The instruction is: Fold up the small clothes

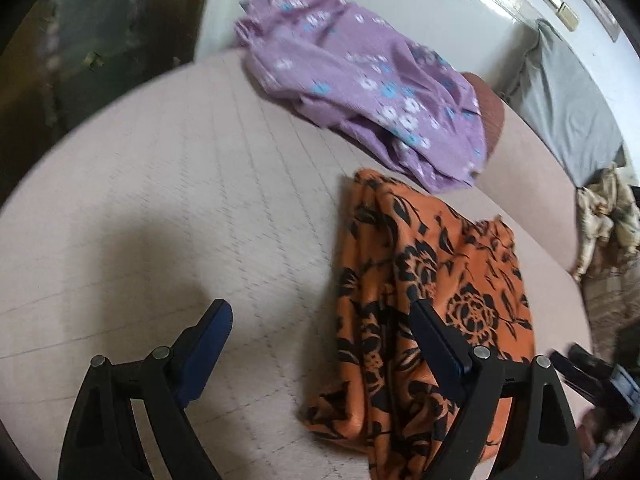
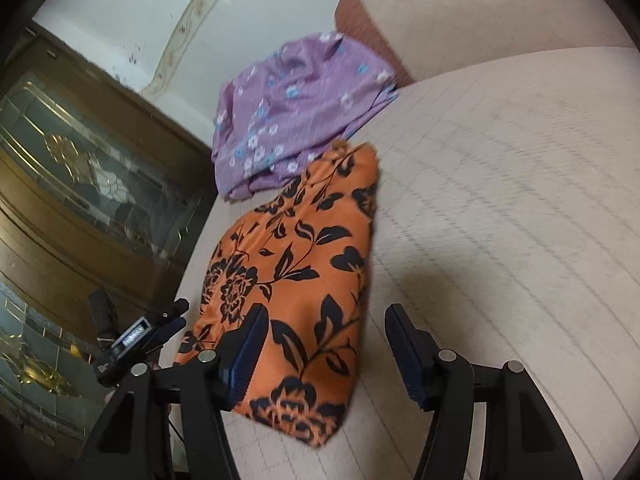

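I have both tools spread wide and holding nothing. My left gripper (image 1: 320,324) hovers over the pale quilted cushion (image 1: 160,200), its right finger above the near edge of the orange cloth with black flower print (image 1: 420,300), which lies folded into a narrow stack. My right gripper (image 2: 324,332) hangs over that stack's near right edge. Beyond it, at the far side, the purple cloth with white and blue flowers (image 2: 296,116) sits loosely bunched, seemingly awaiting folding, so I judge it comes next.
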The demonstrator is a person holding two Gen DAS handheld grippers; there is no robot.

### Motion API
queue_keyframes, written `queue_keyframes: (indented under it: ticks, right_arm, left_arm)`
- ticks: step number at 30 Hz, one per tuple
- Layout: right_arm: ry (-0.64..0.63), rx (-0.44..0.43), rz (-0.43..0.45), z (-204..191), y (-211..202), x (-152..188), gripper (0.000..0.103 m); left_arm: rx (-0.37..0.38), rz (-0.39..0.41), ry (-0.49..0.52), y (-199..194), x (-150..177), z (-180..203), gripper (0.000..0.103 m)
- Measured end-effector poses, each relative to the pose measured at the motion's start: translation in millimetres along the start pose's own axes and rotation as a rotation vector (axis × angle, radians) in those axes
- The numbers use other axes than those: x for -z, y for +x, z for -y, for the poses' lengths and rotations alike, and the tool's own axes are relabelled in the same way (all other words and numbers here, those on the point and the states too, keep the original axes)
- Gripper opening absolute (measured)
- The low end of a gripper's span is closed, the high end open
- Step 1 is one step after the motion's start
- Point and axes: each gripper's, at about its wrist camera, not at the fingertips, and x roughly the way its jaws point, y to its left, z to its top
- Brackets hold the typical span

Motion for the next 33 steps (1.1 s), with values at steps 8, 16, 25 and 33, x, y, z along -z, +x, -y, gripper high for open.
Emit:
queue_keyframes:
  ticks: [8,16,25,33]
  right_arm:
    - [0.060,-0.073,-0.061,8,48,-11,0.065]
    - [0.141,-0.141,-0.115,14,87,-1,0.066]
    - [0.122,-0.122,-0.123,10,90,1,0.064]
    - [0.114,-0.120,-0.136,13,91,2,0.063]
  left_arm:
    - [0.110,-0.154,0.028,31,0,23,0.090]
    - [0.169,-0.213,0.009,42,0,31,0.091]
    - [0.255,-0.178,0.034,23,-4,35,0.091]
    - [0.239,-0.204,0.027,31,1,38,0.091]
